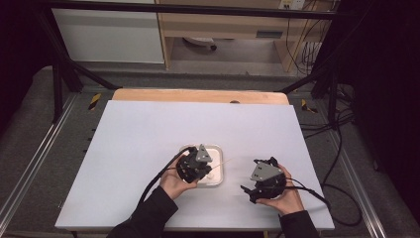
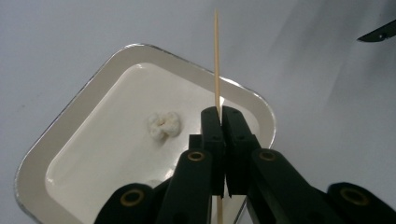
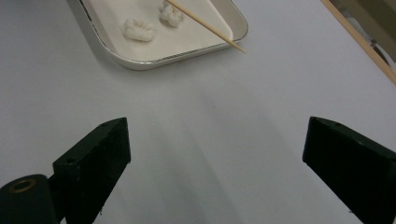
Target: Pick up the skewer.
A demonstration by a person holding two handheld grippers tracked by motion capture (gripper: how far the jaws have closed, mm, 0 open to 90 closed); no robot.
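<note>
Now the left tool (image 2: 221, 116), clenched on the skewer (image 2: 217, 60), holds it over the tray (image 2: 140, 51) on the tabletop (image 1: 148, 139). Right tool (image 3: 215, 154) hangs released beside it. Aim the tip down at a white lump (image 2: 163, 125), steady and slow.

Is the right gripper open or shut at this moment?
Open. The right gripper has its jaws standing wide apart above the bare table, with nothing between them.

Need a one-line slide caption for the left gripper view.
Left gripper shut on a thin wooden skewer, held above a white tray with a small white puffed piece inside.
</note>
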